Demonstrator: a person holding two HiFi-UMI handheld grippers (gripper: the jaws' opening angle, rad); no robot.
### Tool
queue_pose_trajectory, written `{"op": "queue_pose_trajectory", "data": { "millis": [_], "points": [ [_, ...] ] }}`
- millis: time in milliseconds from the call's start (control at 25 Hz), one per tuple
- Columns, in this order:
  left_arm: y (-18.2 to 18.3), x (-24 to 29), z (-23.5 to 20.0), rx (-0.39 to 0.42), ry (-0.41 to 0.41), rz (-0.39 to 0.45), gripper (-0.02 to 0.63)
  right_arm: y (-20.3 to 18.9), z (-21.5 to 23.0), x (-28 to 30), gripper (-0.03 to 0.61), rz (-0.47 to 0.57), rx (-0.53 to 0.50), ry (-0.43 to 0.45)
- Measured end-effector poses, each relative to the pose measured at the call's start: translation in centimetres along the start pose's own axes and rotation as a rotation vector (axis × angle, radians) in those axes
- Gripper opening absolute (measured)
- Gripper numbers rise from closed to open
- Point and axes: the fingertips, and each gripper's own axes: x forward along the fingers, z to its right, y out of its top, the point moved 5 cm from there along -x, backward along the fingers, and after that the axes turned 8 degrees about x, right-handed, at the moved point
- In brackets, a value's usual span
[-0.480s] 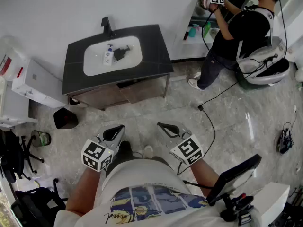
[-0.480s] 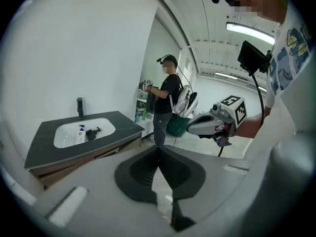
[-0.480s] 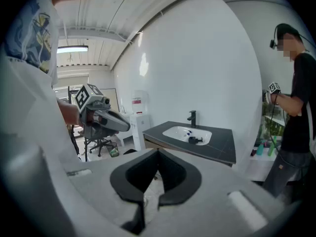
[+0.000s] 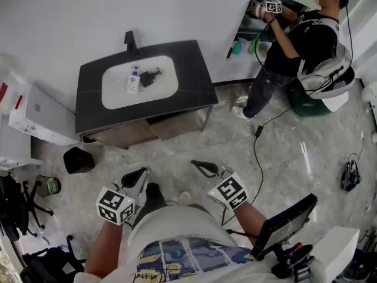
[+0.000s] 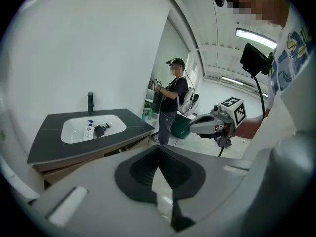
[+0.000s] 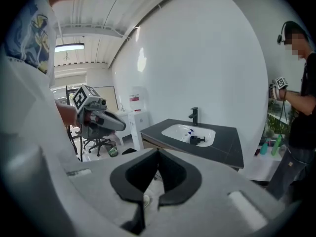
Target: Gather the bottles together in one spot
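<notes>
A white bottle with a blue label (image 4: pixel 134 80) lies in the white basin (image 4: pixel 118 93) of a dark counter, with a black pump bottle (image 4: pixel 149 77) beside it. Both also show in the left gripper view, the white bottle (image 5: pixel 89 131) and the black bottle (image 5: pixel 101 130), and in the right gripper view, white (image 6: pixel 188 132) and black (image 6: pixel 197 140). My left gripper (image 4: pixel 141 173) and right gripper (image 4: pixel 197 165) hang over the floor, well short of the counter. Each is shut with nothing in it. The jaws of the left gripper (image 5: pixel 158 149) and right gripper (image 6: pixel 158 154) meet at their tips.
A black tap (image 4: pixel 129 39) stands behind the basin. Another person (image 4: pixel 294 46) works with grippers at a shelf holding green bottles (image 4: pixel 255 40) at the back right. A black bin (image 4: pixel 78 159), white cabinets (image 4: pixel 38 117), an office chair (image 4: pixel 15 208) and floor cables (image 4: pixel 259 140) surround me.
Both grippers have drawn back a little toward my body. The person at the back right has shifted slightly.
</notes>
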Motion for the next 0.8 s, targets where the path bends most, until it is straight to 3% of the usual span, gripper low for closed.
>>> {"op": "queue_pose_trajectory", "data": {
  "millis": [200,800],
  "points": [
    [2.9,1.6,-4.8,0.032,-0.030,0.047,0.002,2.9,1.4,3.7,0.003,-0.037,0.008,-0.032],
    [3.1,-1.5,-19.7,0.066,-0.052,0.077,0.032,10.8,-1.0,18.2,0.011,-0.039,-0.024,-0.057]
  ]
}}
